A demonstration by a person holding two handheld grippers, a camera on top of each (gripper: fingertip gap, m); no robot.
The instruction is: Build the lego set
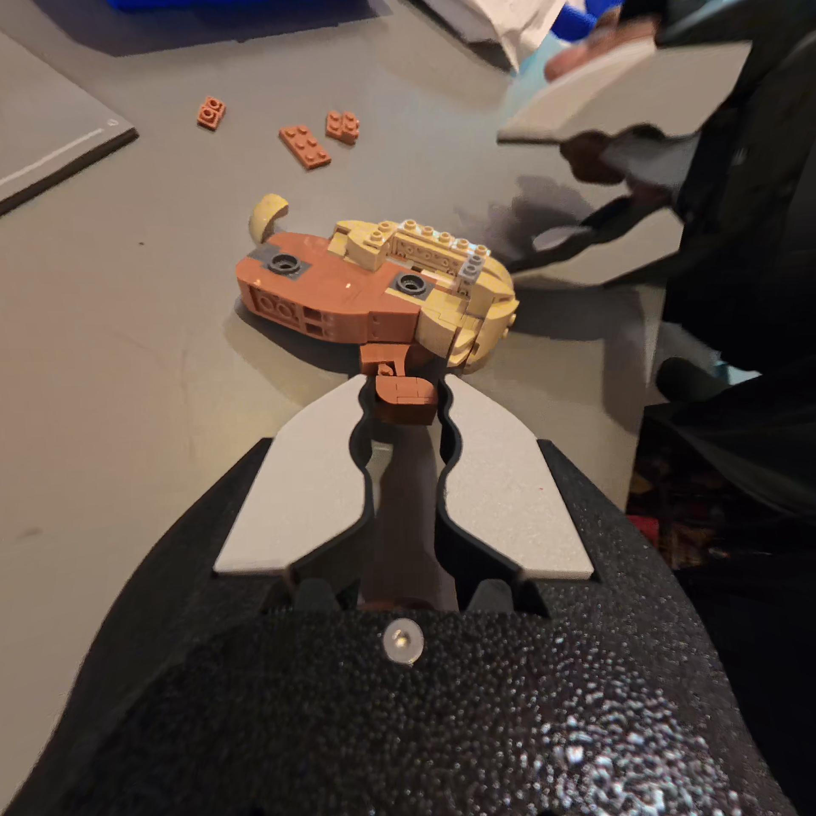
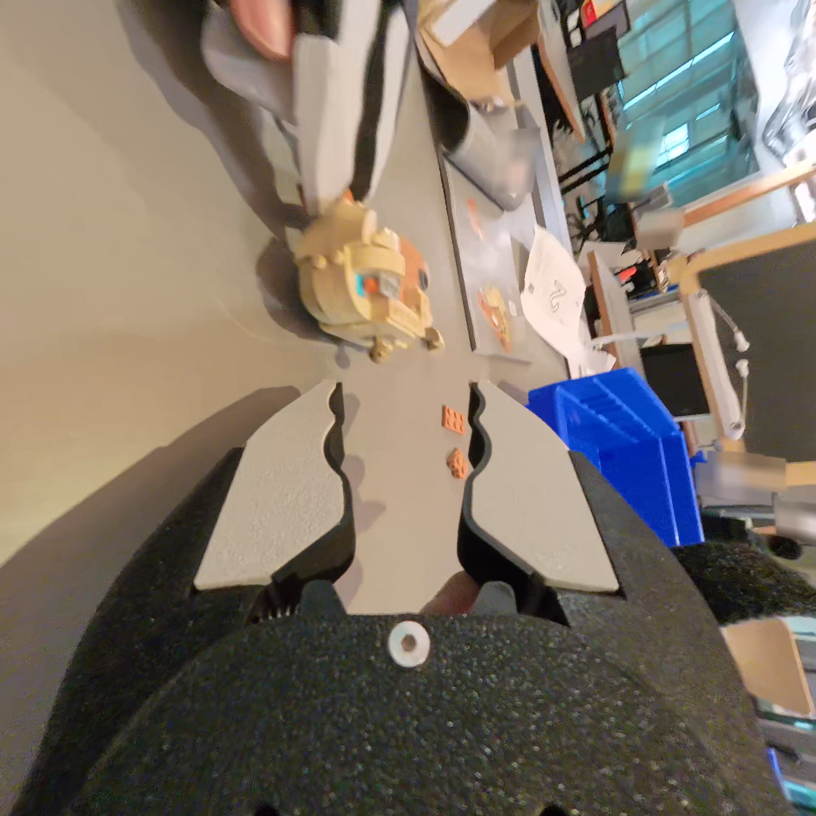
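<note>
The lego model (image 1: 375, 291), a brown and tan animal body with two dark grey round studs, lies on the grey table (image 1: 110, 353). My left gripper (image 1: 404, 384) is shut on the model's brown leg (image 1: 406, 397) at its near side. Three loose orange-brown plates (image 1: 304, 147) lie beyond the model, and a tan curved piece (image 1: 267, 216) lies at its far left end. My right gripper (image 2: 404, 393) is open and empty, with two plates (image 2: 453, 421) showing between its fingers. It looks at the model (image 2: 362, 287) from the tan end. It appears blurred in the left wrist view (image 1: 512, 203).
A grey board (image 1: 53, 145) lies at the far left. A blue bin (image 2: 618, 455), a white paper bag (image 2: 556, 296) and a booklet (image 2: 490, 282) sit past the plates. The table's edge (image 1: 644, 353) runs close on the right of the model. About 9 centimetres separates my left fingertips from my right. The left tips stand about 9 centimetres off the tan curved piece (image 1: 267, 216).
</note>
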